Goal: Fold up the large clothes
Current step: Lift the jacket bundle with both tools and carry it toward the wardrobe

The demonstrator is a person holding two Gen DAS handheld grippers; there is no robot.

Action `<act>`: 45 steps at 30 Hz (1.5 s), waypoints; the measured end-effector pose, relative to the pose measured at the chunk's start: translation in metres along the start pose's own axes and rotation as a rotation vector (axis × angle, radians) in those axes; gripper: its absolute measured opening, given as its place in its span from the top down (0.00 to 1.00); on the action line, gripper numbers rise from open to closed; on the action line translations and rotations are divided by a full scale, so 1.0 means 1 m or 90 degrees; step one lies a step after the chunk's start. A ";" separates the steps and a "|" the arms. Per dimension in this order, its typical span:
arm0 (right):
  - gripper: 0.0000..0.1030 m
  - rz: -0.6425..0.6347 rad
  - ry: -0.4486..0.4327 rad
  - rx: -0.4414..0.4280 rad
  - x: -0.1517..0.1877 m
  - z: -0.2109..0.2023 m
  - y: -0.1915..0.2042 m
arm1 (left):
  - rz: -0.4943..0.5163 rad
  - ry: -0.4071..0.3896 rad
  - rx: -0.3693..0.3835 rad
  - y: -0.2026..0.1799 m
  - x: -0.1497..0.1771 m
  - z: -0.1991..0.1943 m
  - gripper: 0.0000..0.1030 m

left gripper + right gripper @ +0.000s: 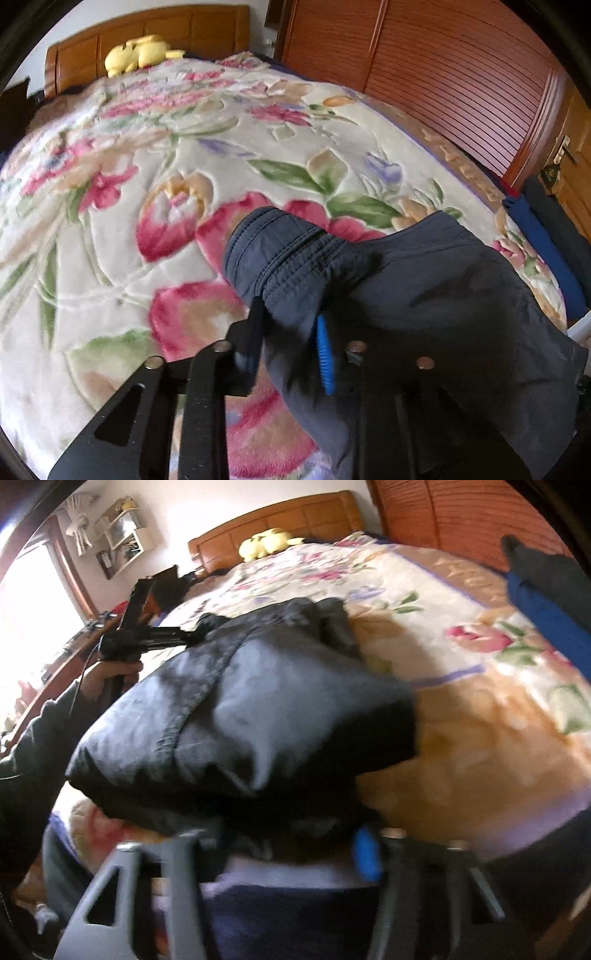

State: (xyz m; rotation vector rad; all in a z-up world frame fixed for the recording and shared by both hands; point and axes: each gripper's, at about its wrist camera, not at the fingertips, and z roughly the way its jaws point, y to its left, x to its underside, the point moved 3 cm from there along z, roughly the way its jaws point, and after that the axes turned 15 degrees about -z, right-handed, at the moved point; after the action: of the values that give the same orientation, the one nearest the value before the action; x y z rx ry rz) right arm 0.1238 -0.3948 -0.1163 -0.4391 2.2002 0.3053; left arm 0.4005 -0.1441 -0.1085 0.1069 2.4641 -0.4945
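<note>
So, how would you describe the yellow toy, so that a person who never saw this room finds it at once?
Start from the bed with the floral blanket and follow it to the wooden headboard at the far end. The plush toy lies there, against the headboard. It is the only plain yellow thing on the bed; the jacket at the near end is dark.

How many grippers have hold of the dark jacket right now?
2. The left gripper pinches the dark jacket near its elastic cuff; the right gripper clamps the near bunched edge. Fabric hides most of both grips.
</note>
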 end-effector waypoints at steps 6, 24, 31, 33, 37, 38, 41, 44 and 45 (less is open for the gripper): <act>0.94 -0.044 -0.079 0.029 -0.023 -0.025 0.008 | 0.021 -0.069 -0.009 -0.020 -0.011 -0.049 0.84; 0.95 -0.069 -0.240 0.227 -0.091 -0.181 -0.130 | 0.144 -0.199 0.066 -0.244 -0.085 -0.140 0.85; 0.95 -0.044 -0.254 0.375 -0.085 -0.282 -0.214 | 0.190 -0.199 0.151 -0.373 -0.103 -0.133 0.85; 0.95 -0.028 -0.254 0.406 -0.074 -0.304 -0.236 | 0.198 -0.189 0.186 -0.403 -0.101 -0.122 0.85; 0.95 0.021 -0.242 0.453 -0.042 -0.330 -0.272 | 0.226 -0.153 0.220 -0.461 -0.086 -0.082 0.85; 0.95 0.033 -0.238 0.462 -0.035 -0.333 -0.280 | 0.231 -0.138 0.223 -0.473 -0.081 -0.067 0.85; 0.95 0.074 -0.213 0.491 -0.014 -0.328 -0.303 | 0.255 -0.105 0.210 -0.499 -0.061 -0.031 0.85; 0.95 0.119 -0.169 0.490 0.006 -0.303 -0.328 | 0.247 -0.052 0.181 -0.502 -0.042 0.006 0.85; 0.94 0.134 -0.162 0.484 0.014 -0.295 -0.333 | 0.248 -0.050 0.169 -0.501 -0.037 0.014 0.85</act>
State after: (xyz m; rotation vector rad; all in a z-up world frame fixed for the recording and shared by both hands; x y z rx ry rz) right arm 0.0457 -0.8077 0.0303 0.2407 1.9307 -0.3507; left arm 0.3428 -0.6118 0.0644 0.6481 2.2138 -0.6332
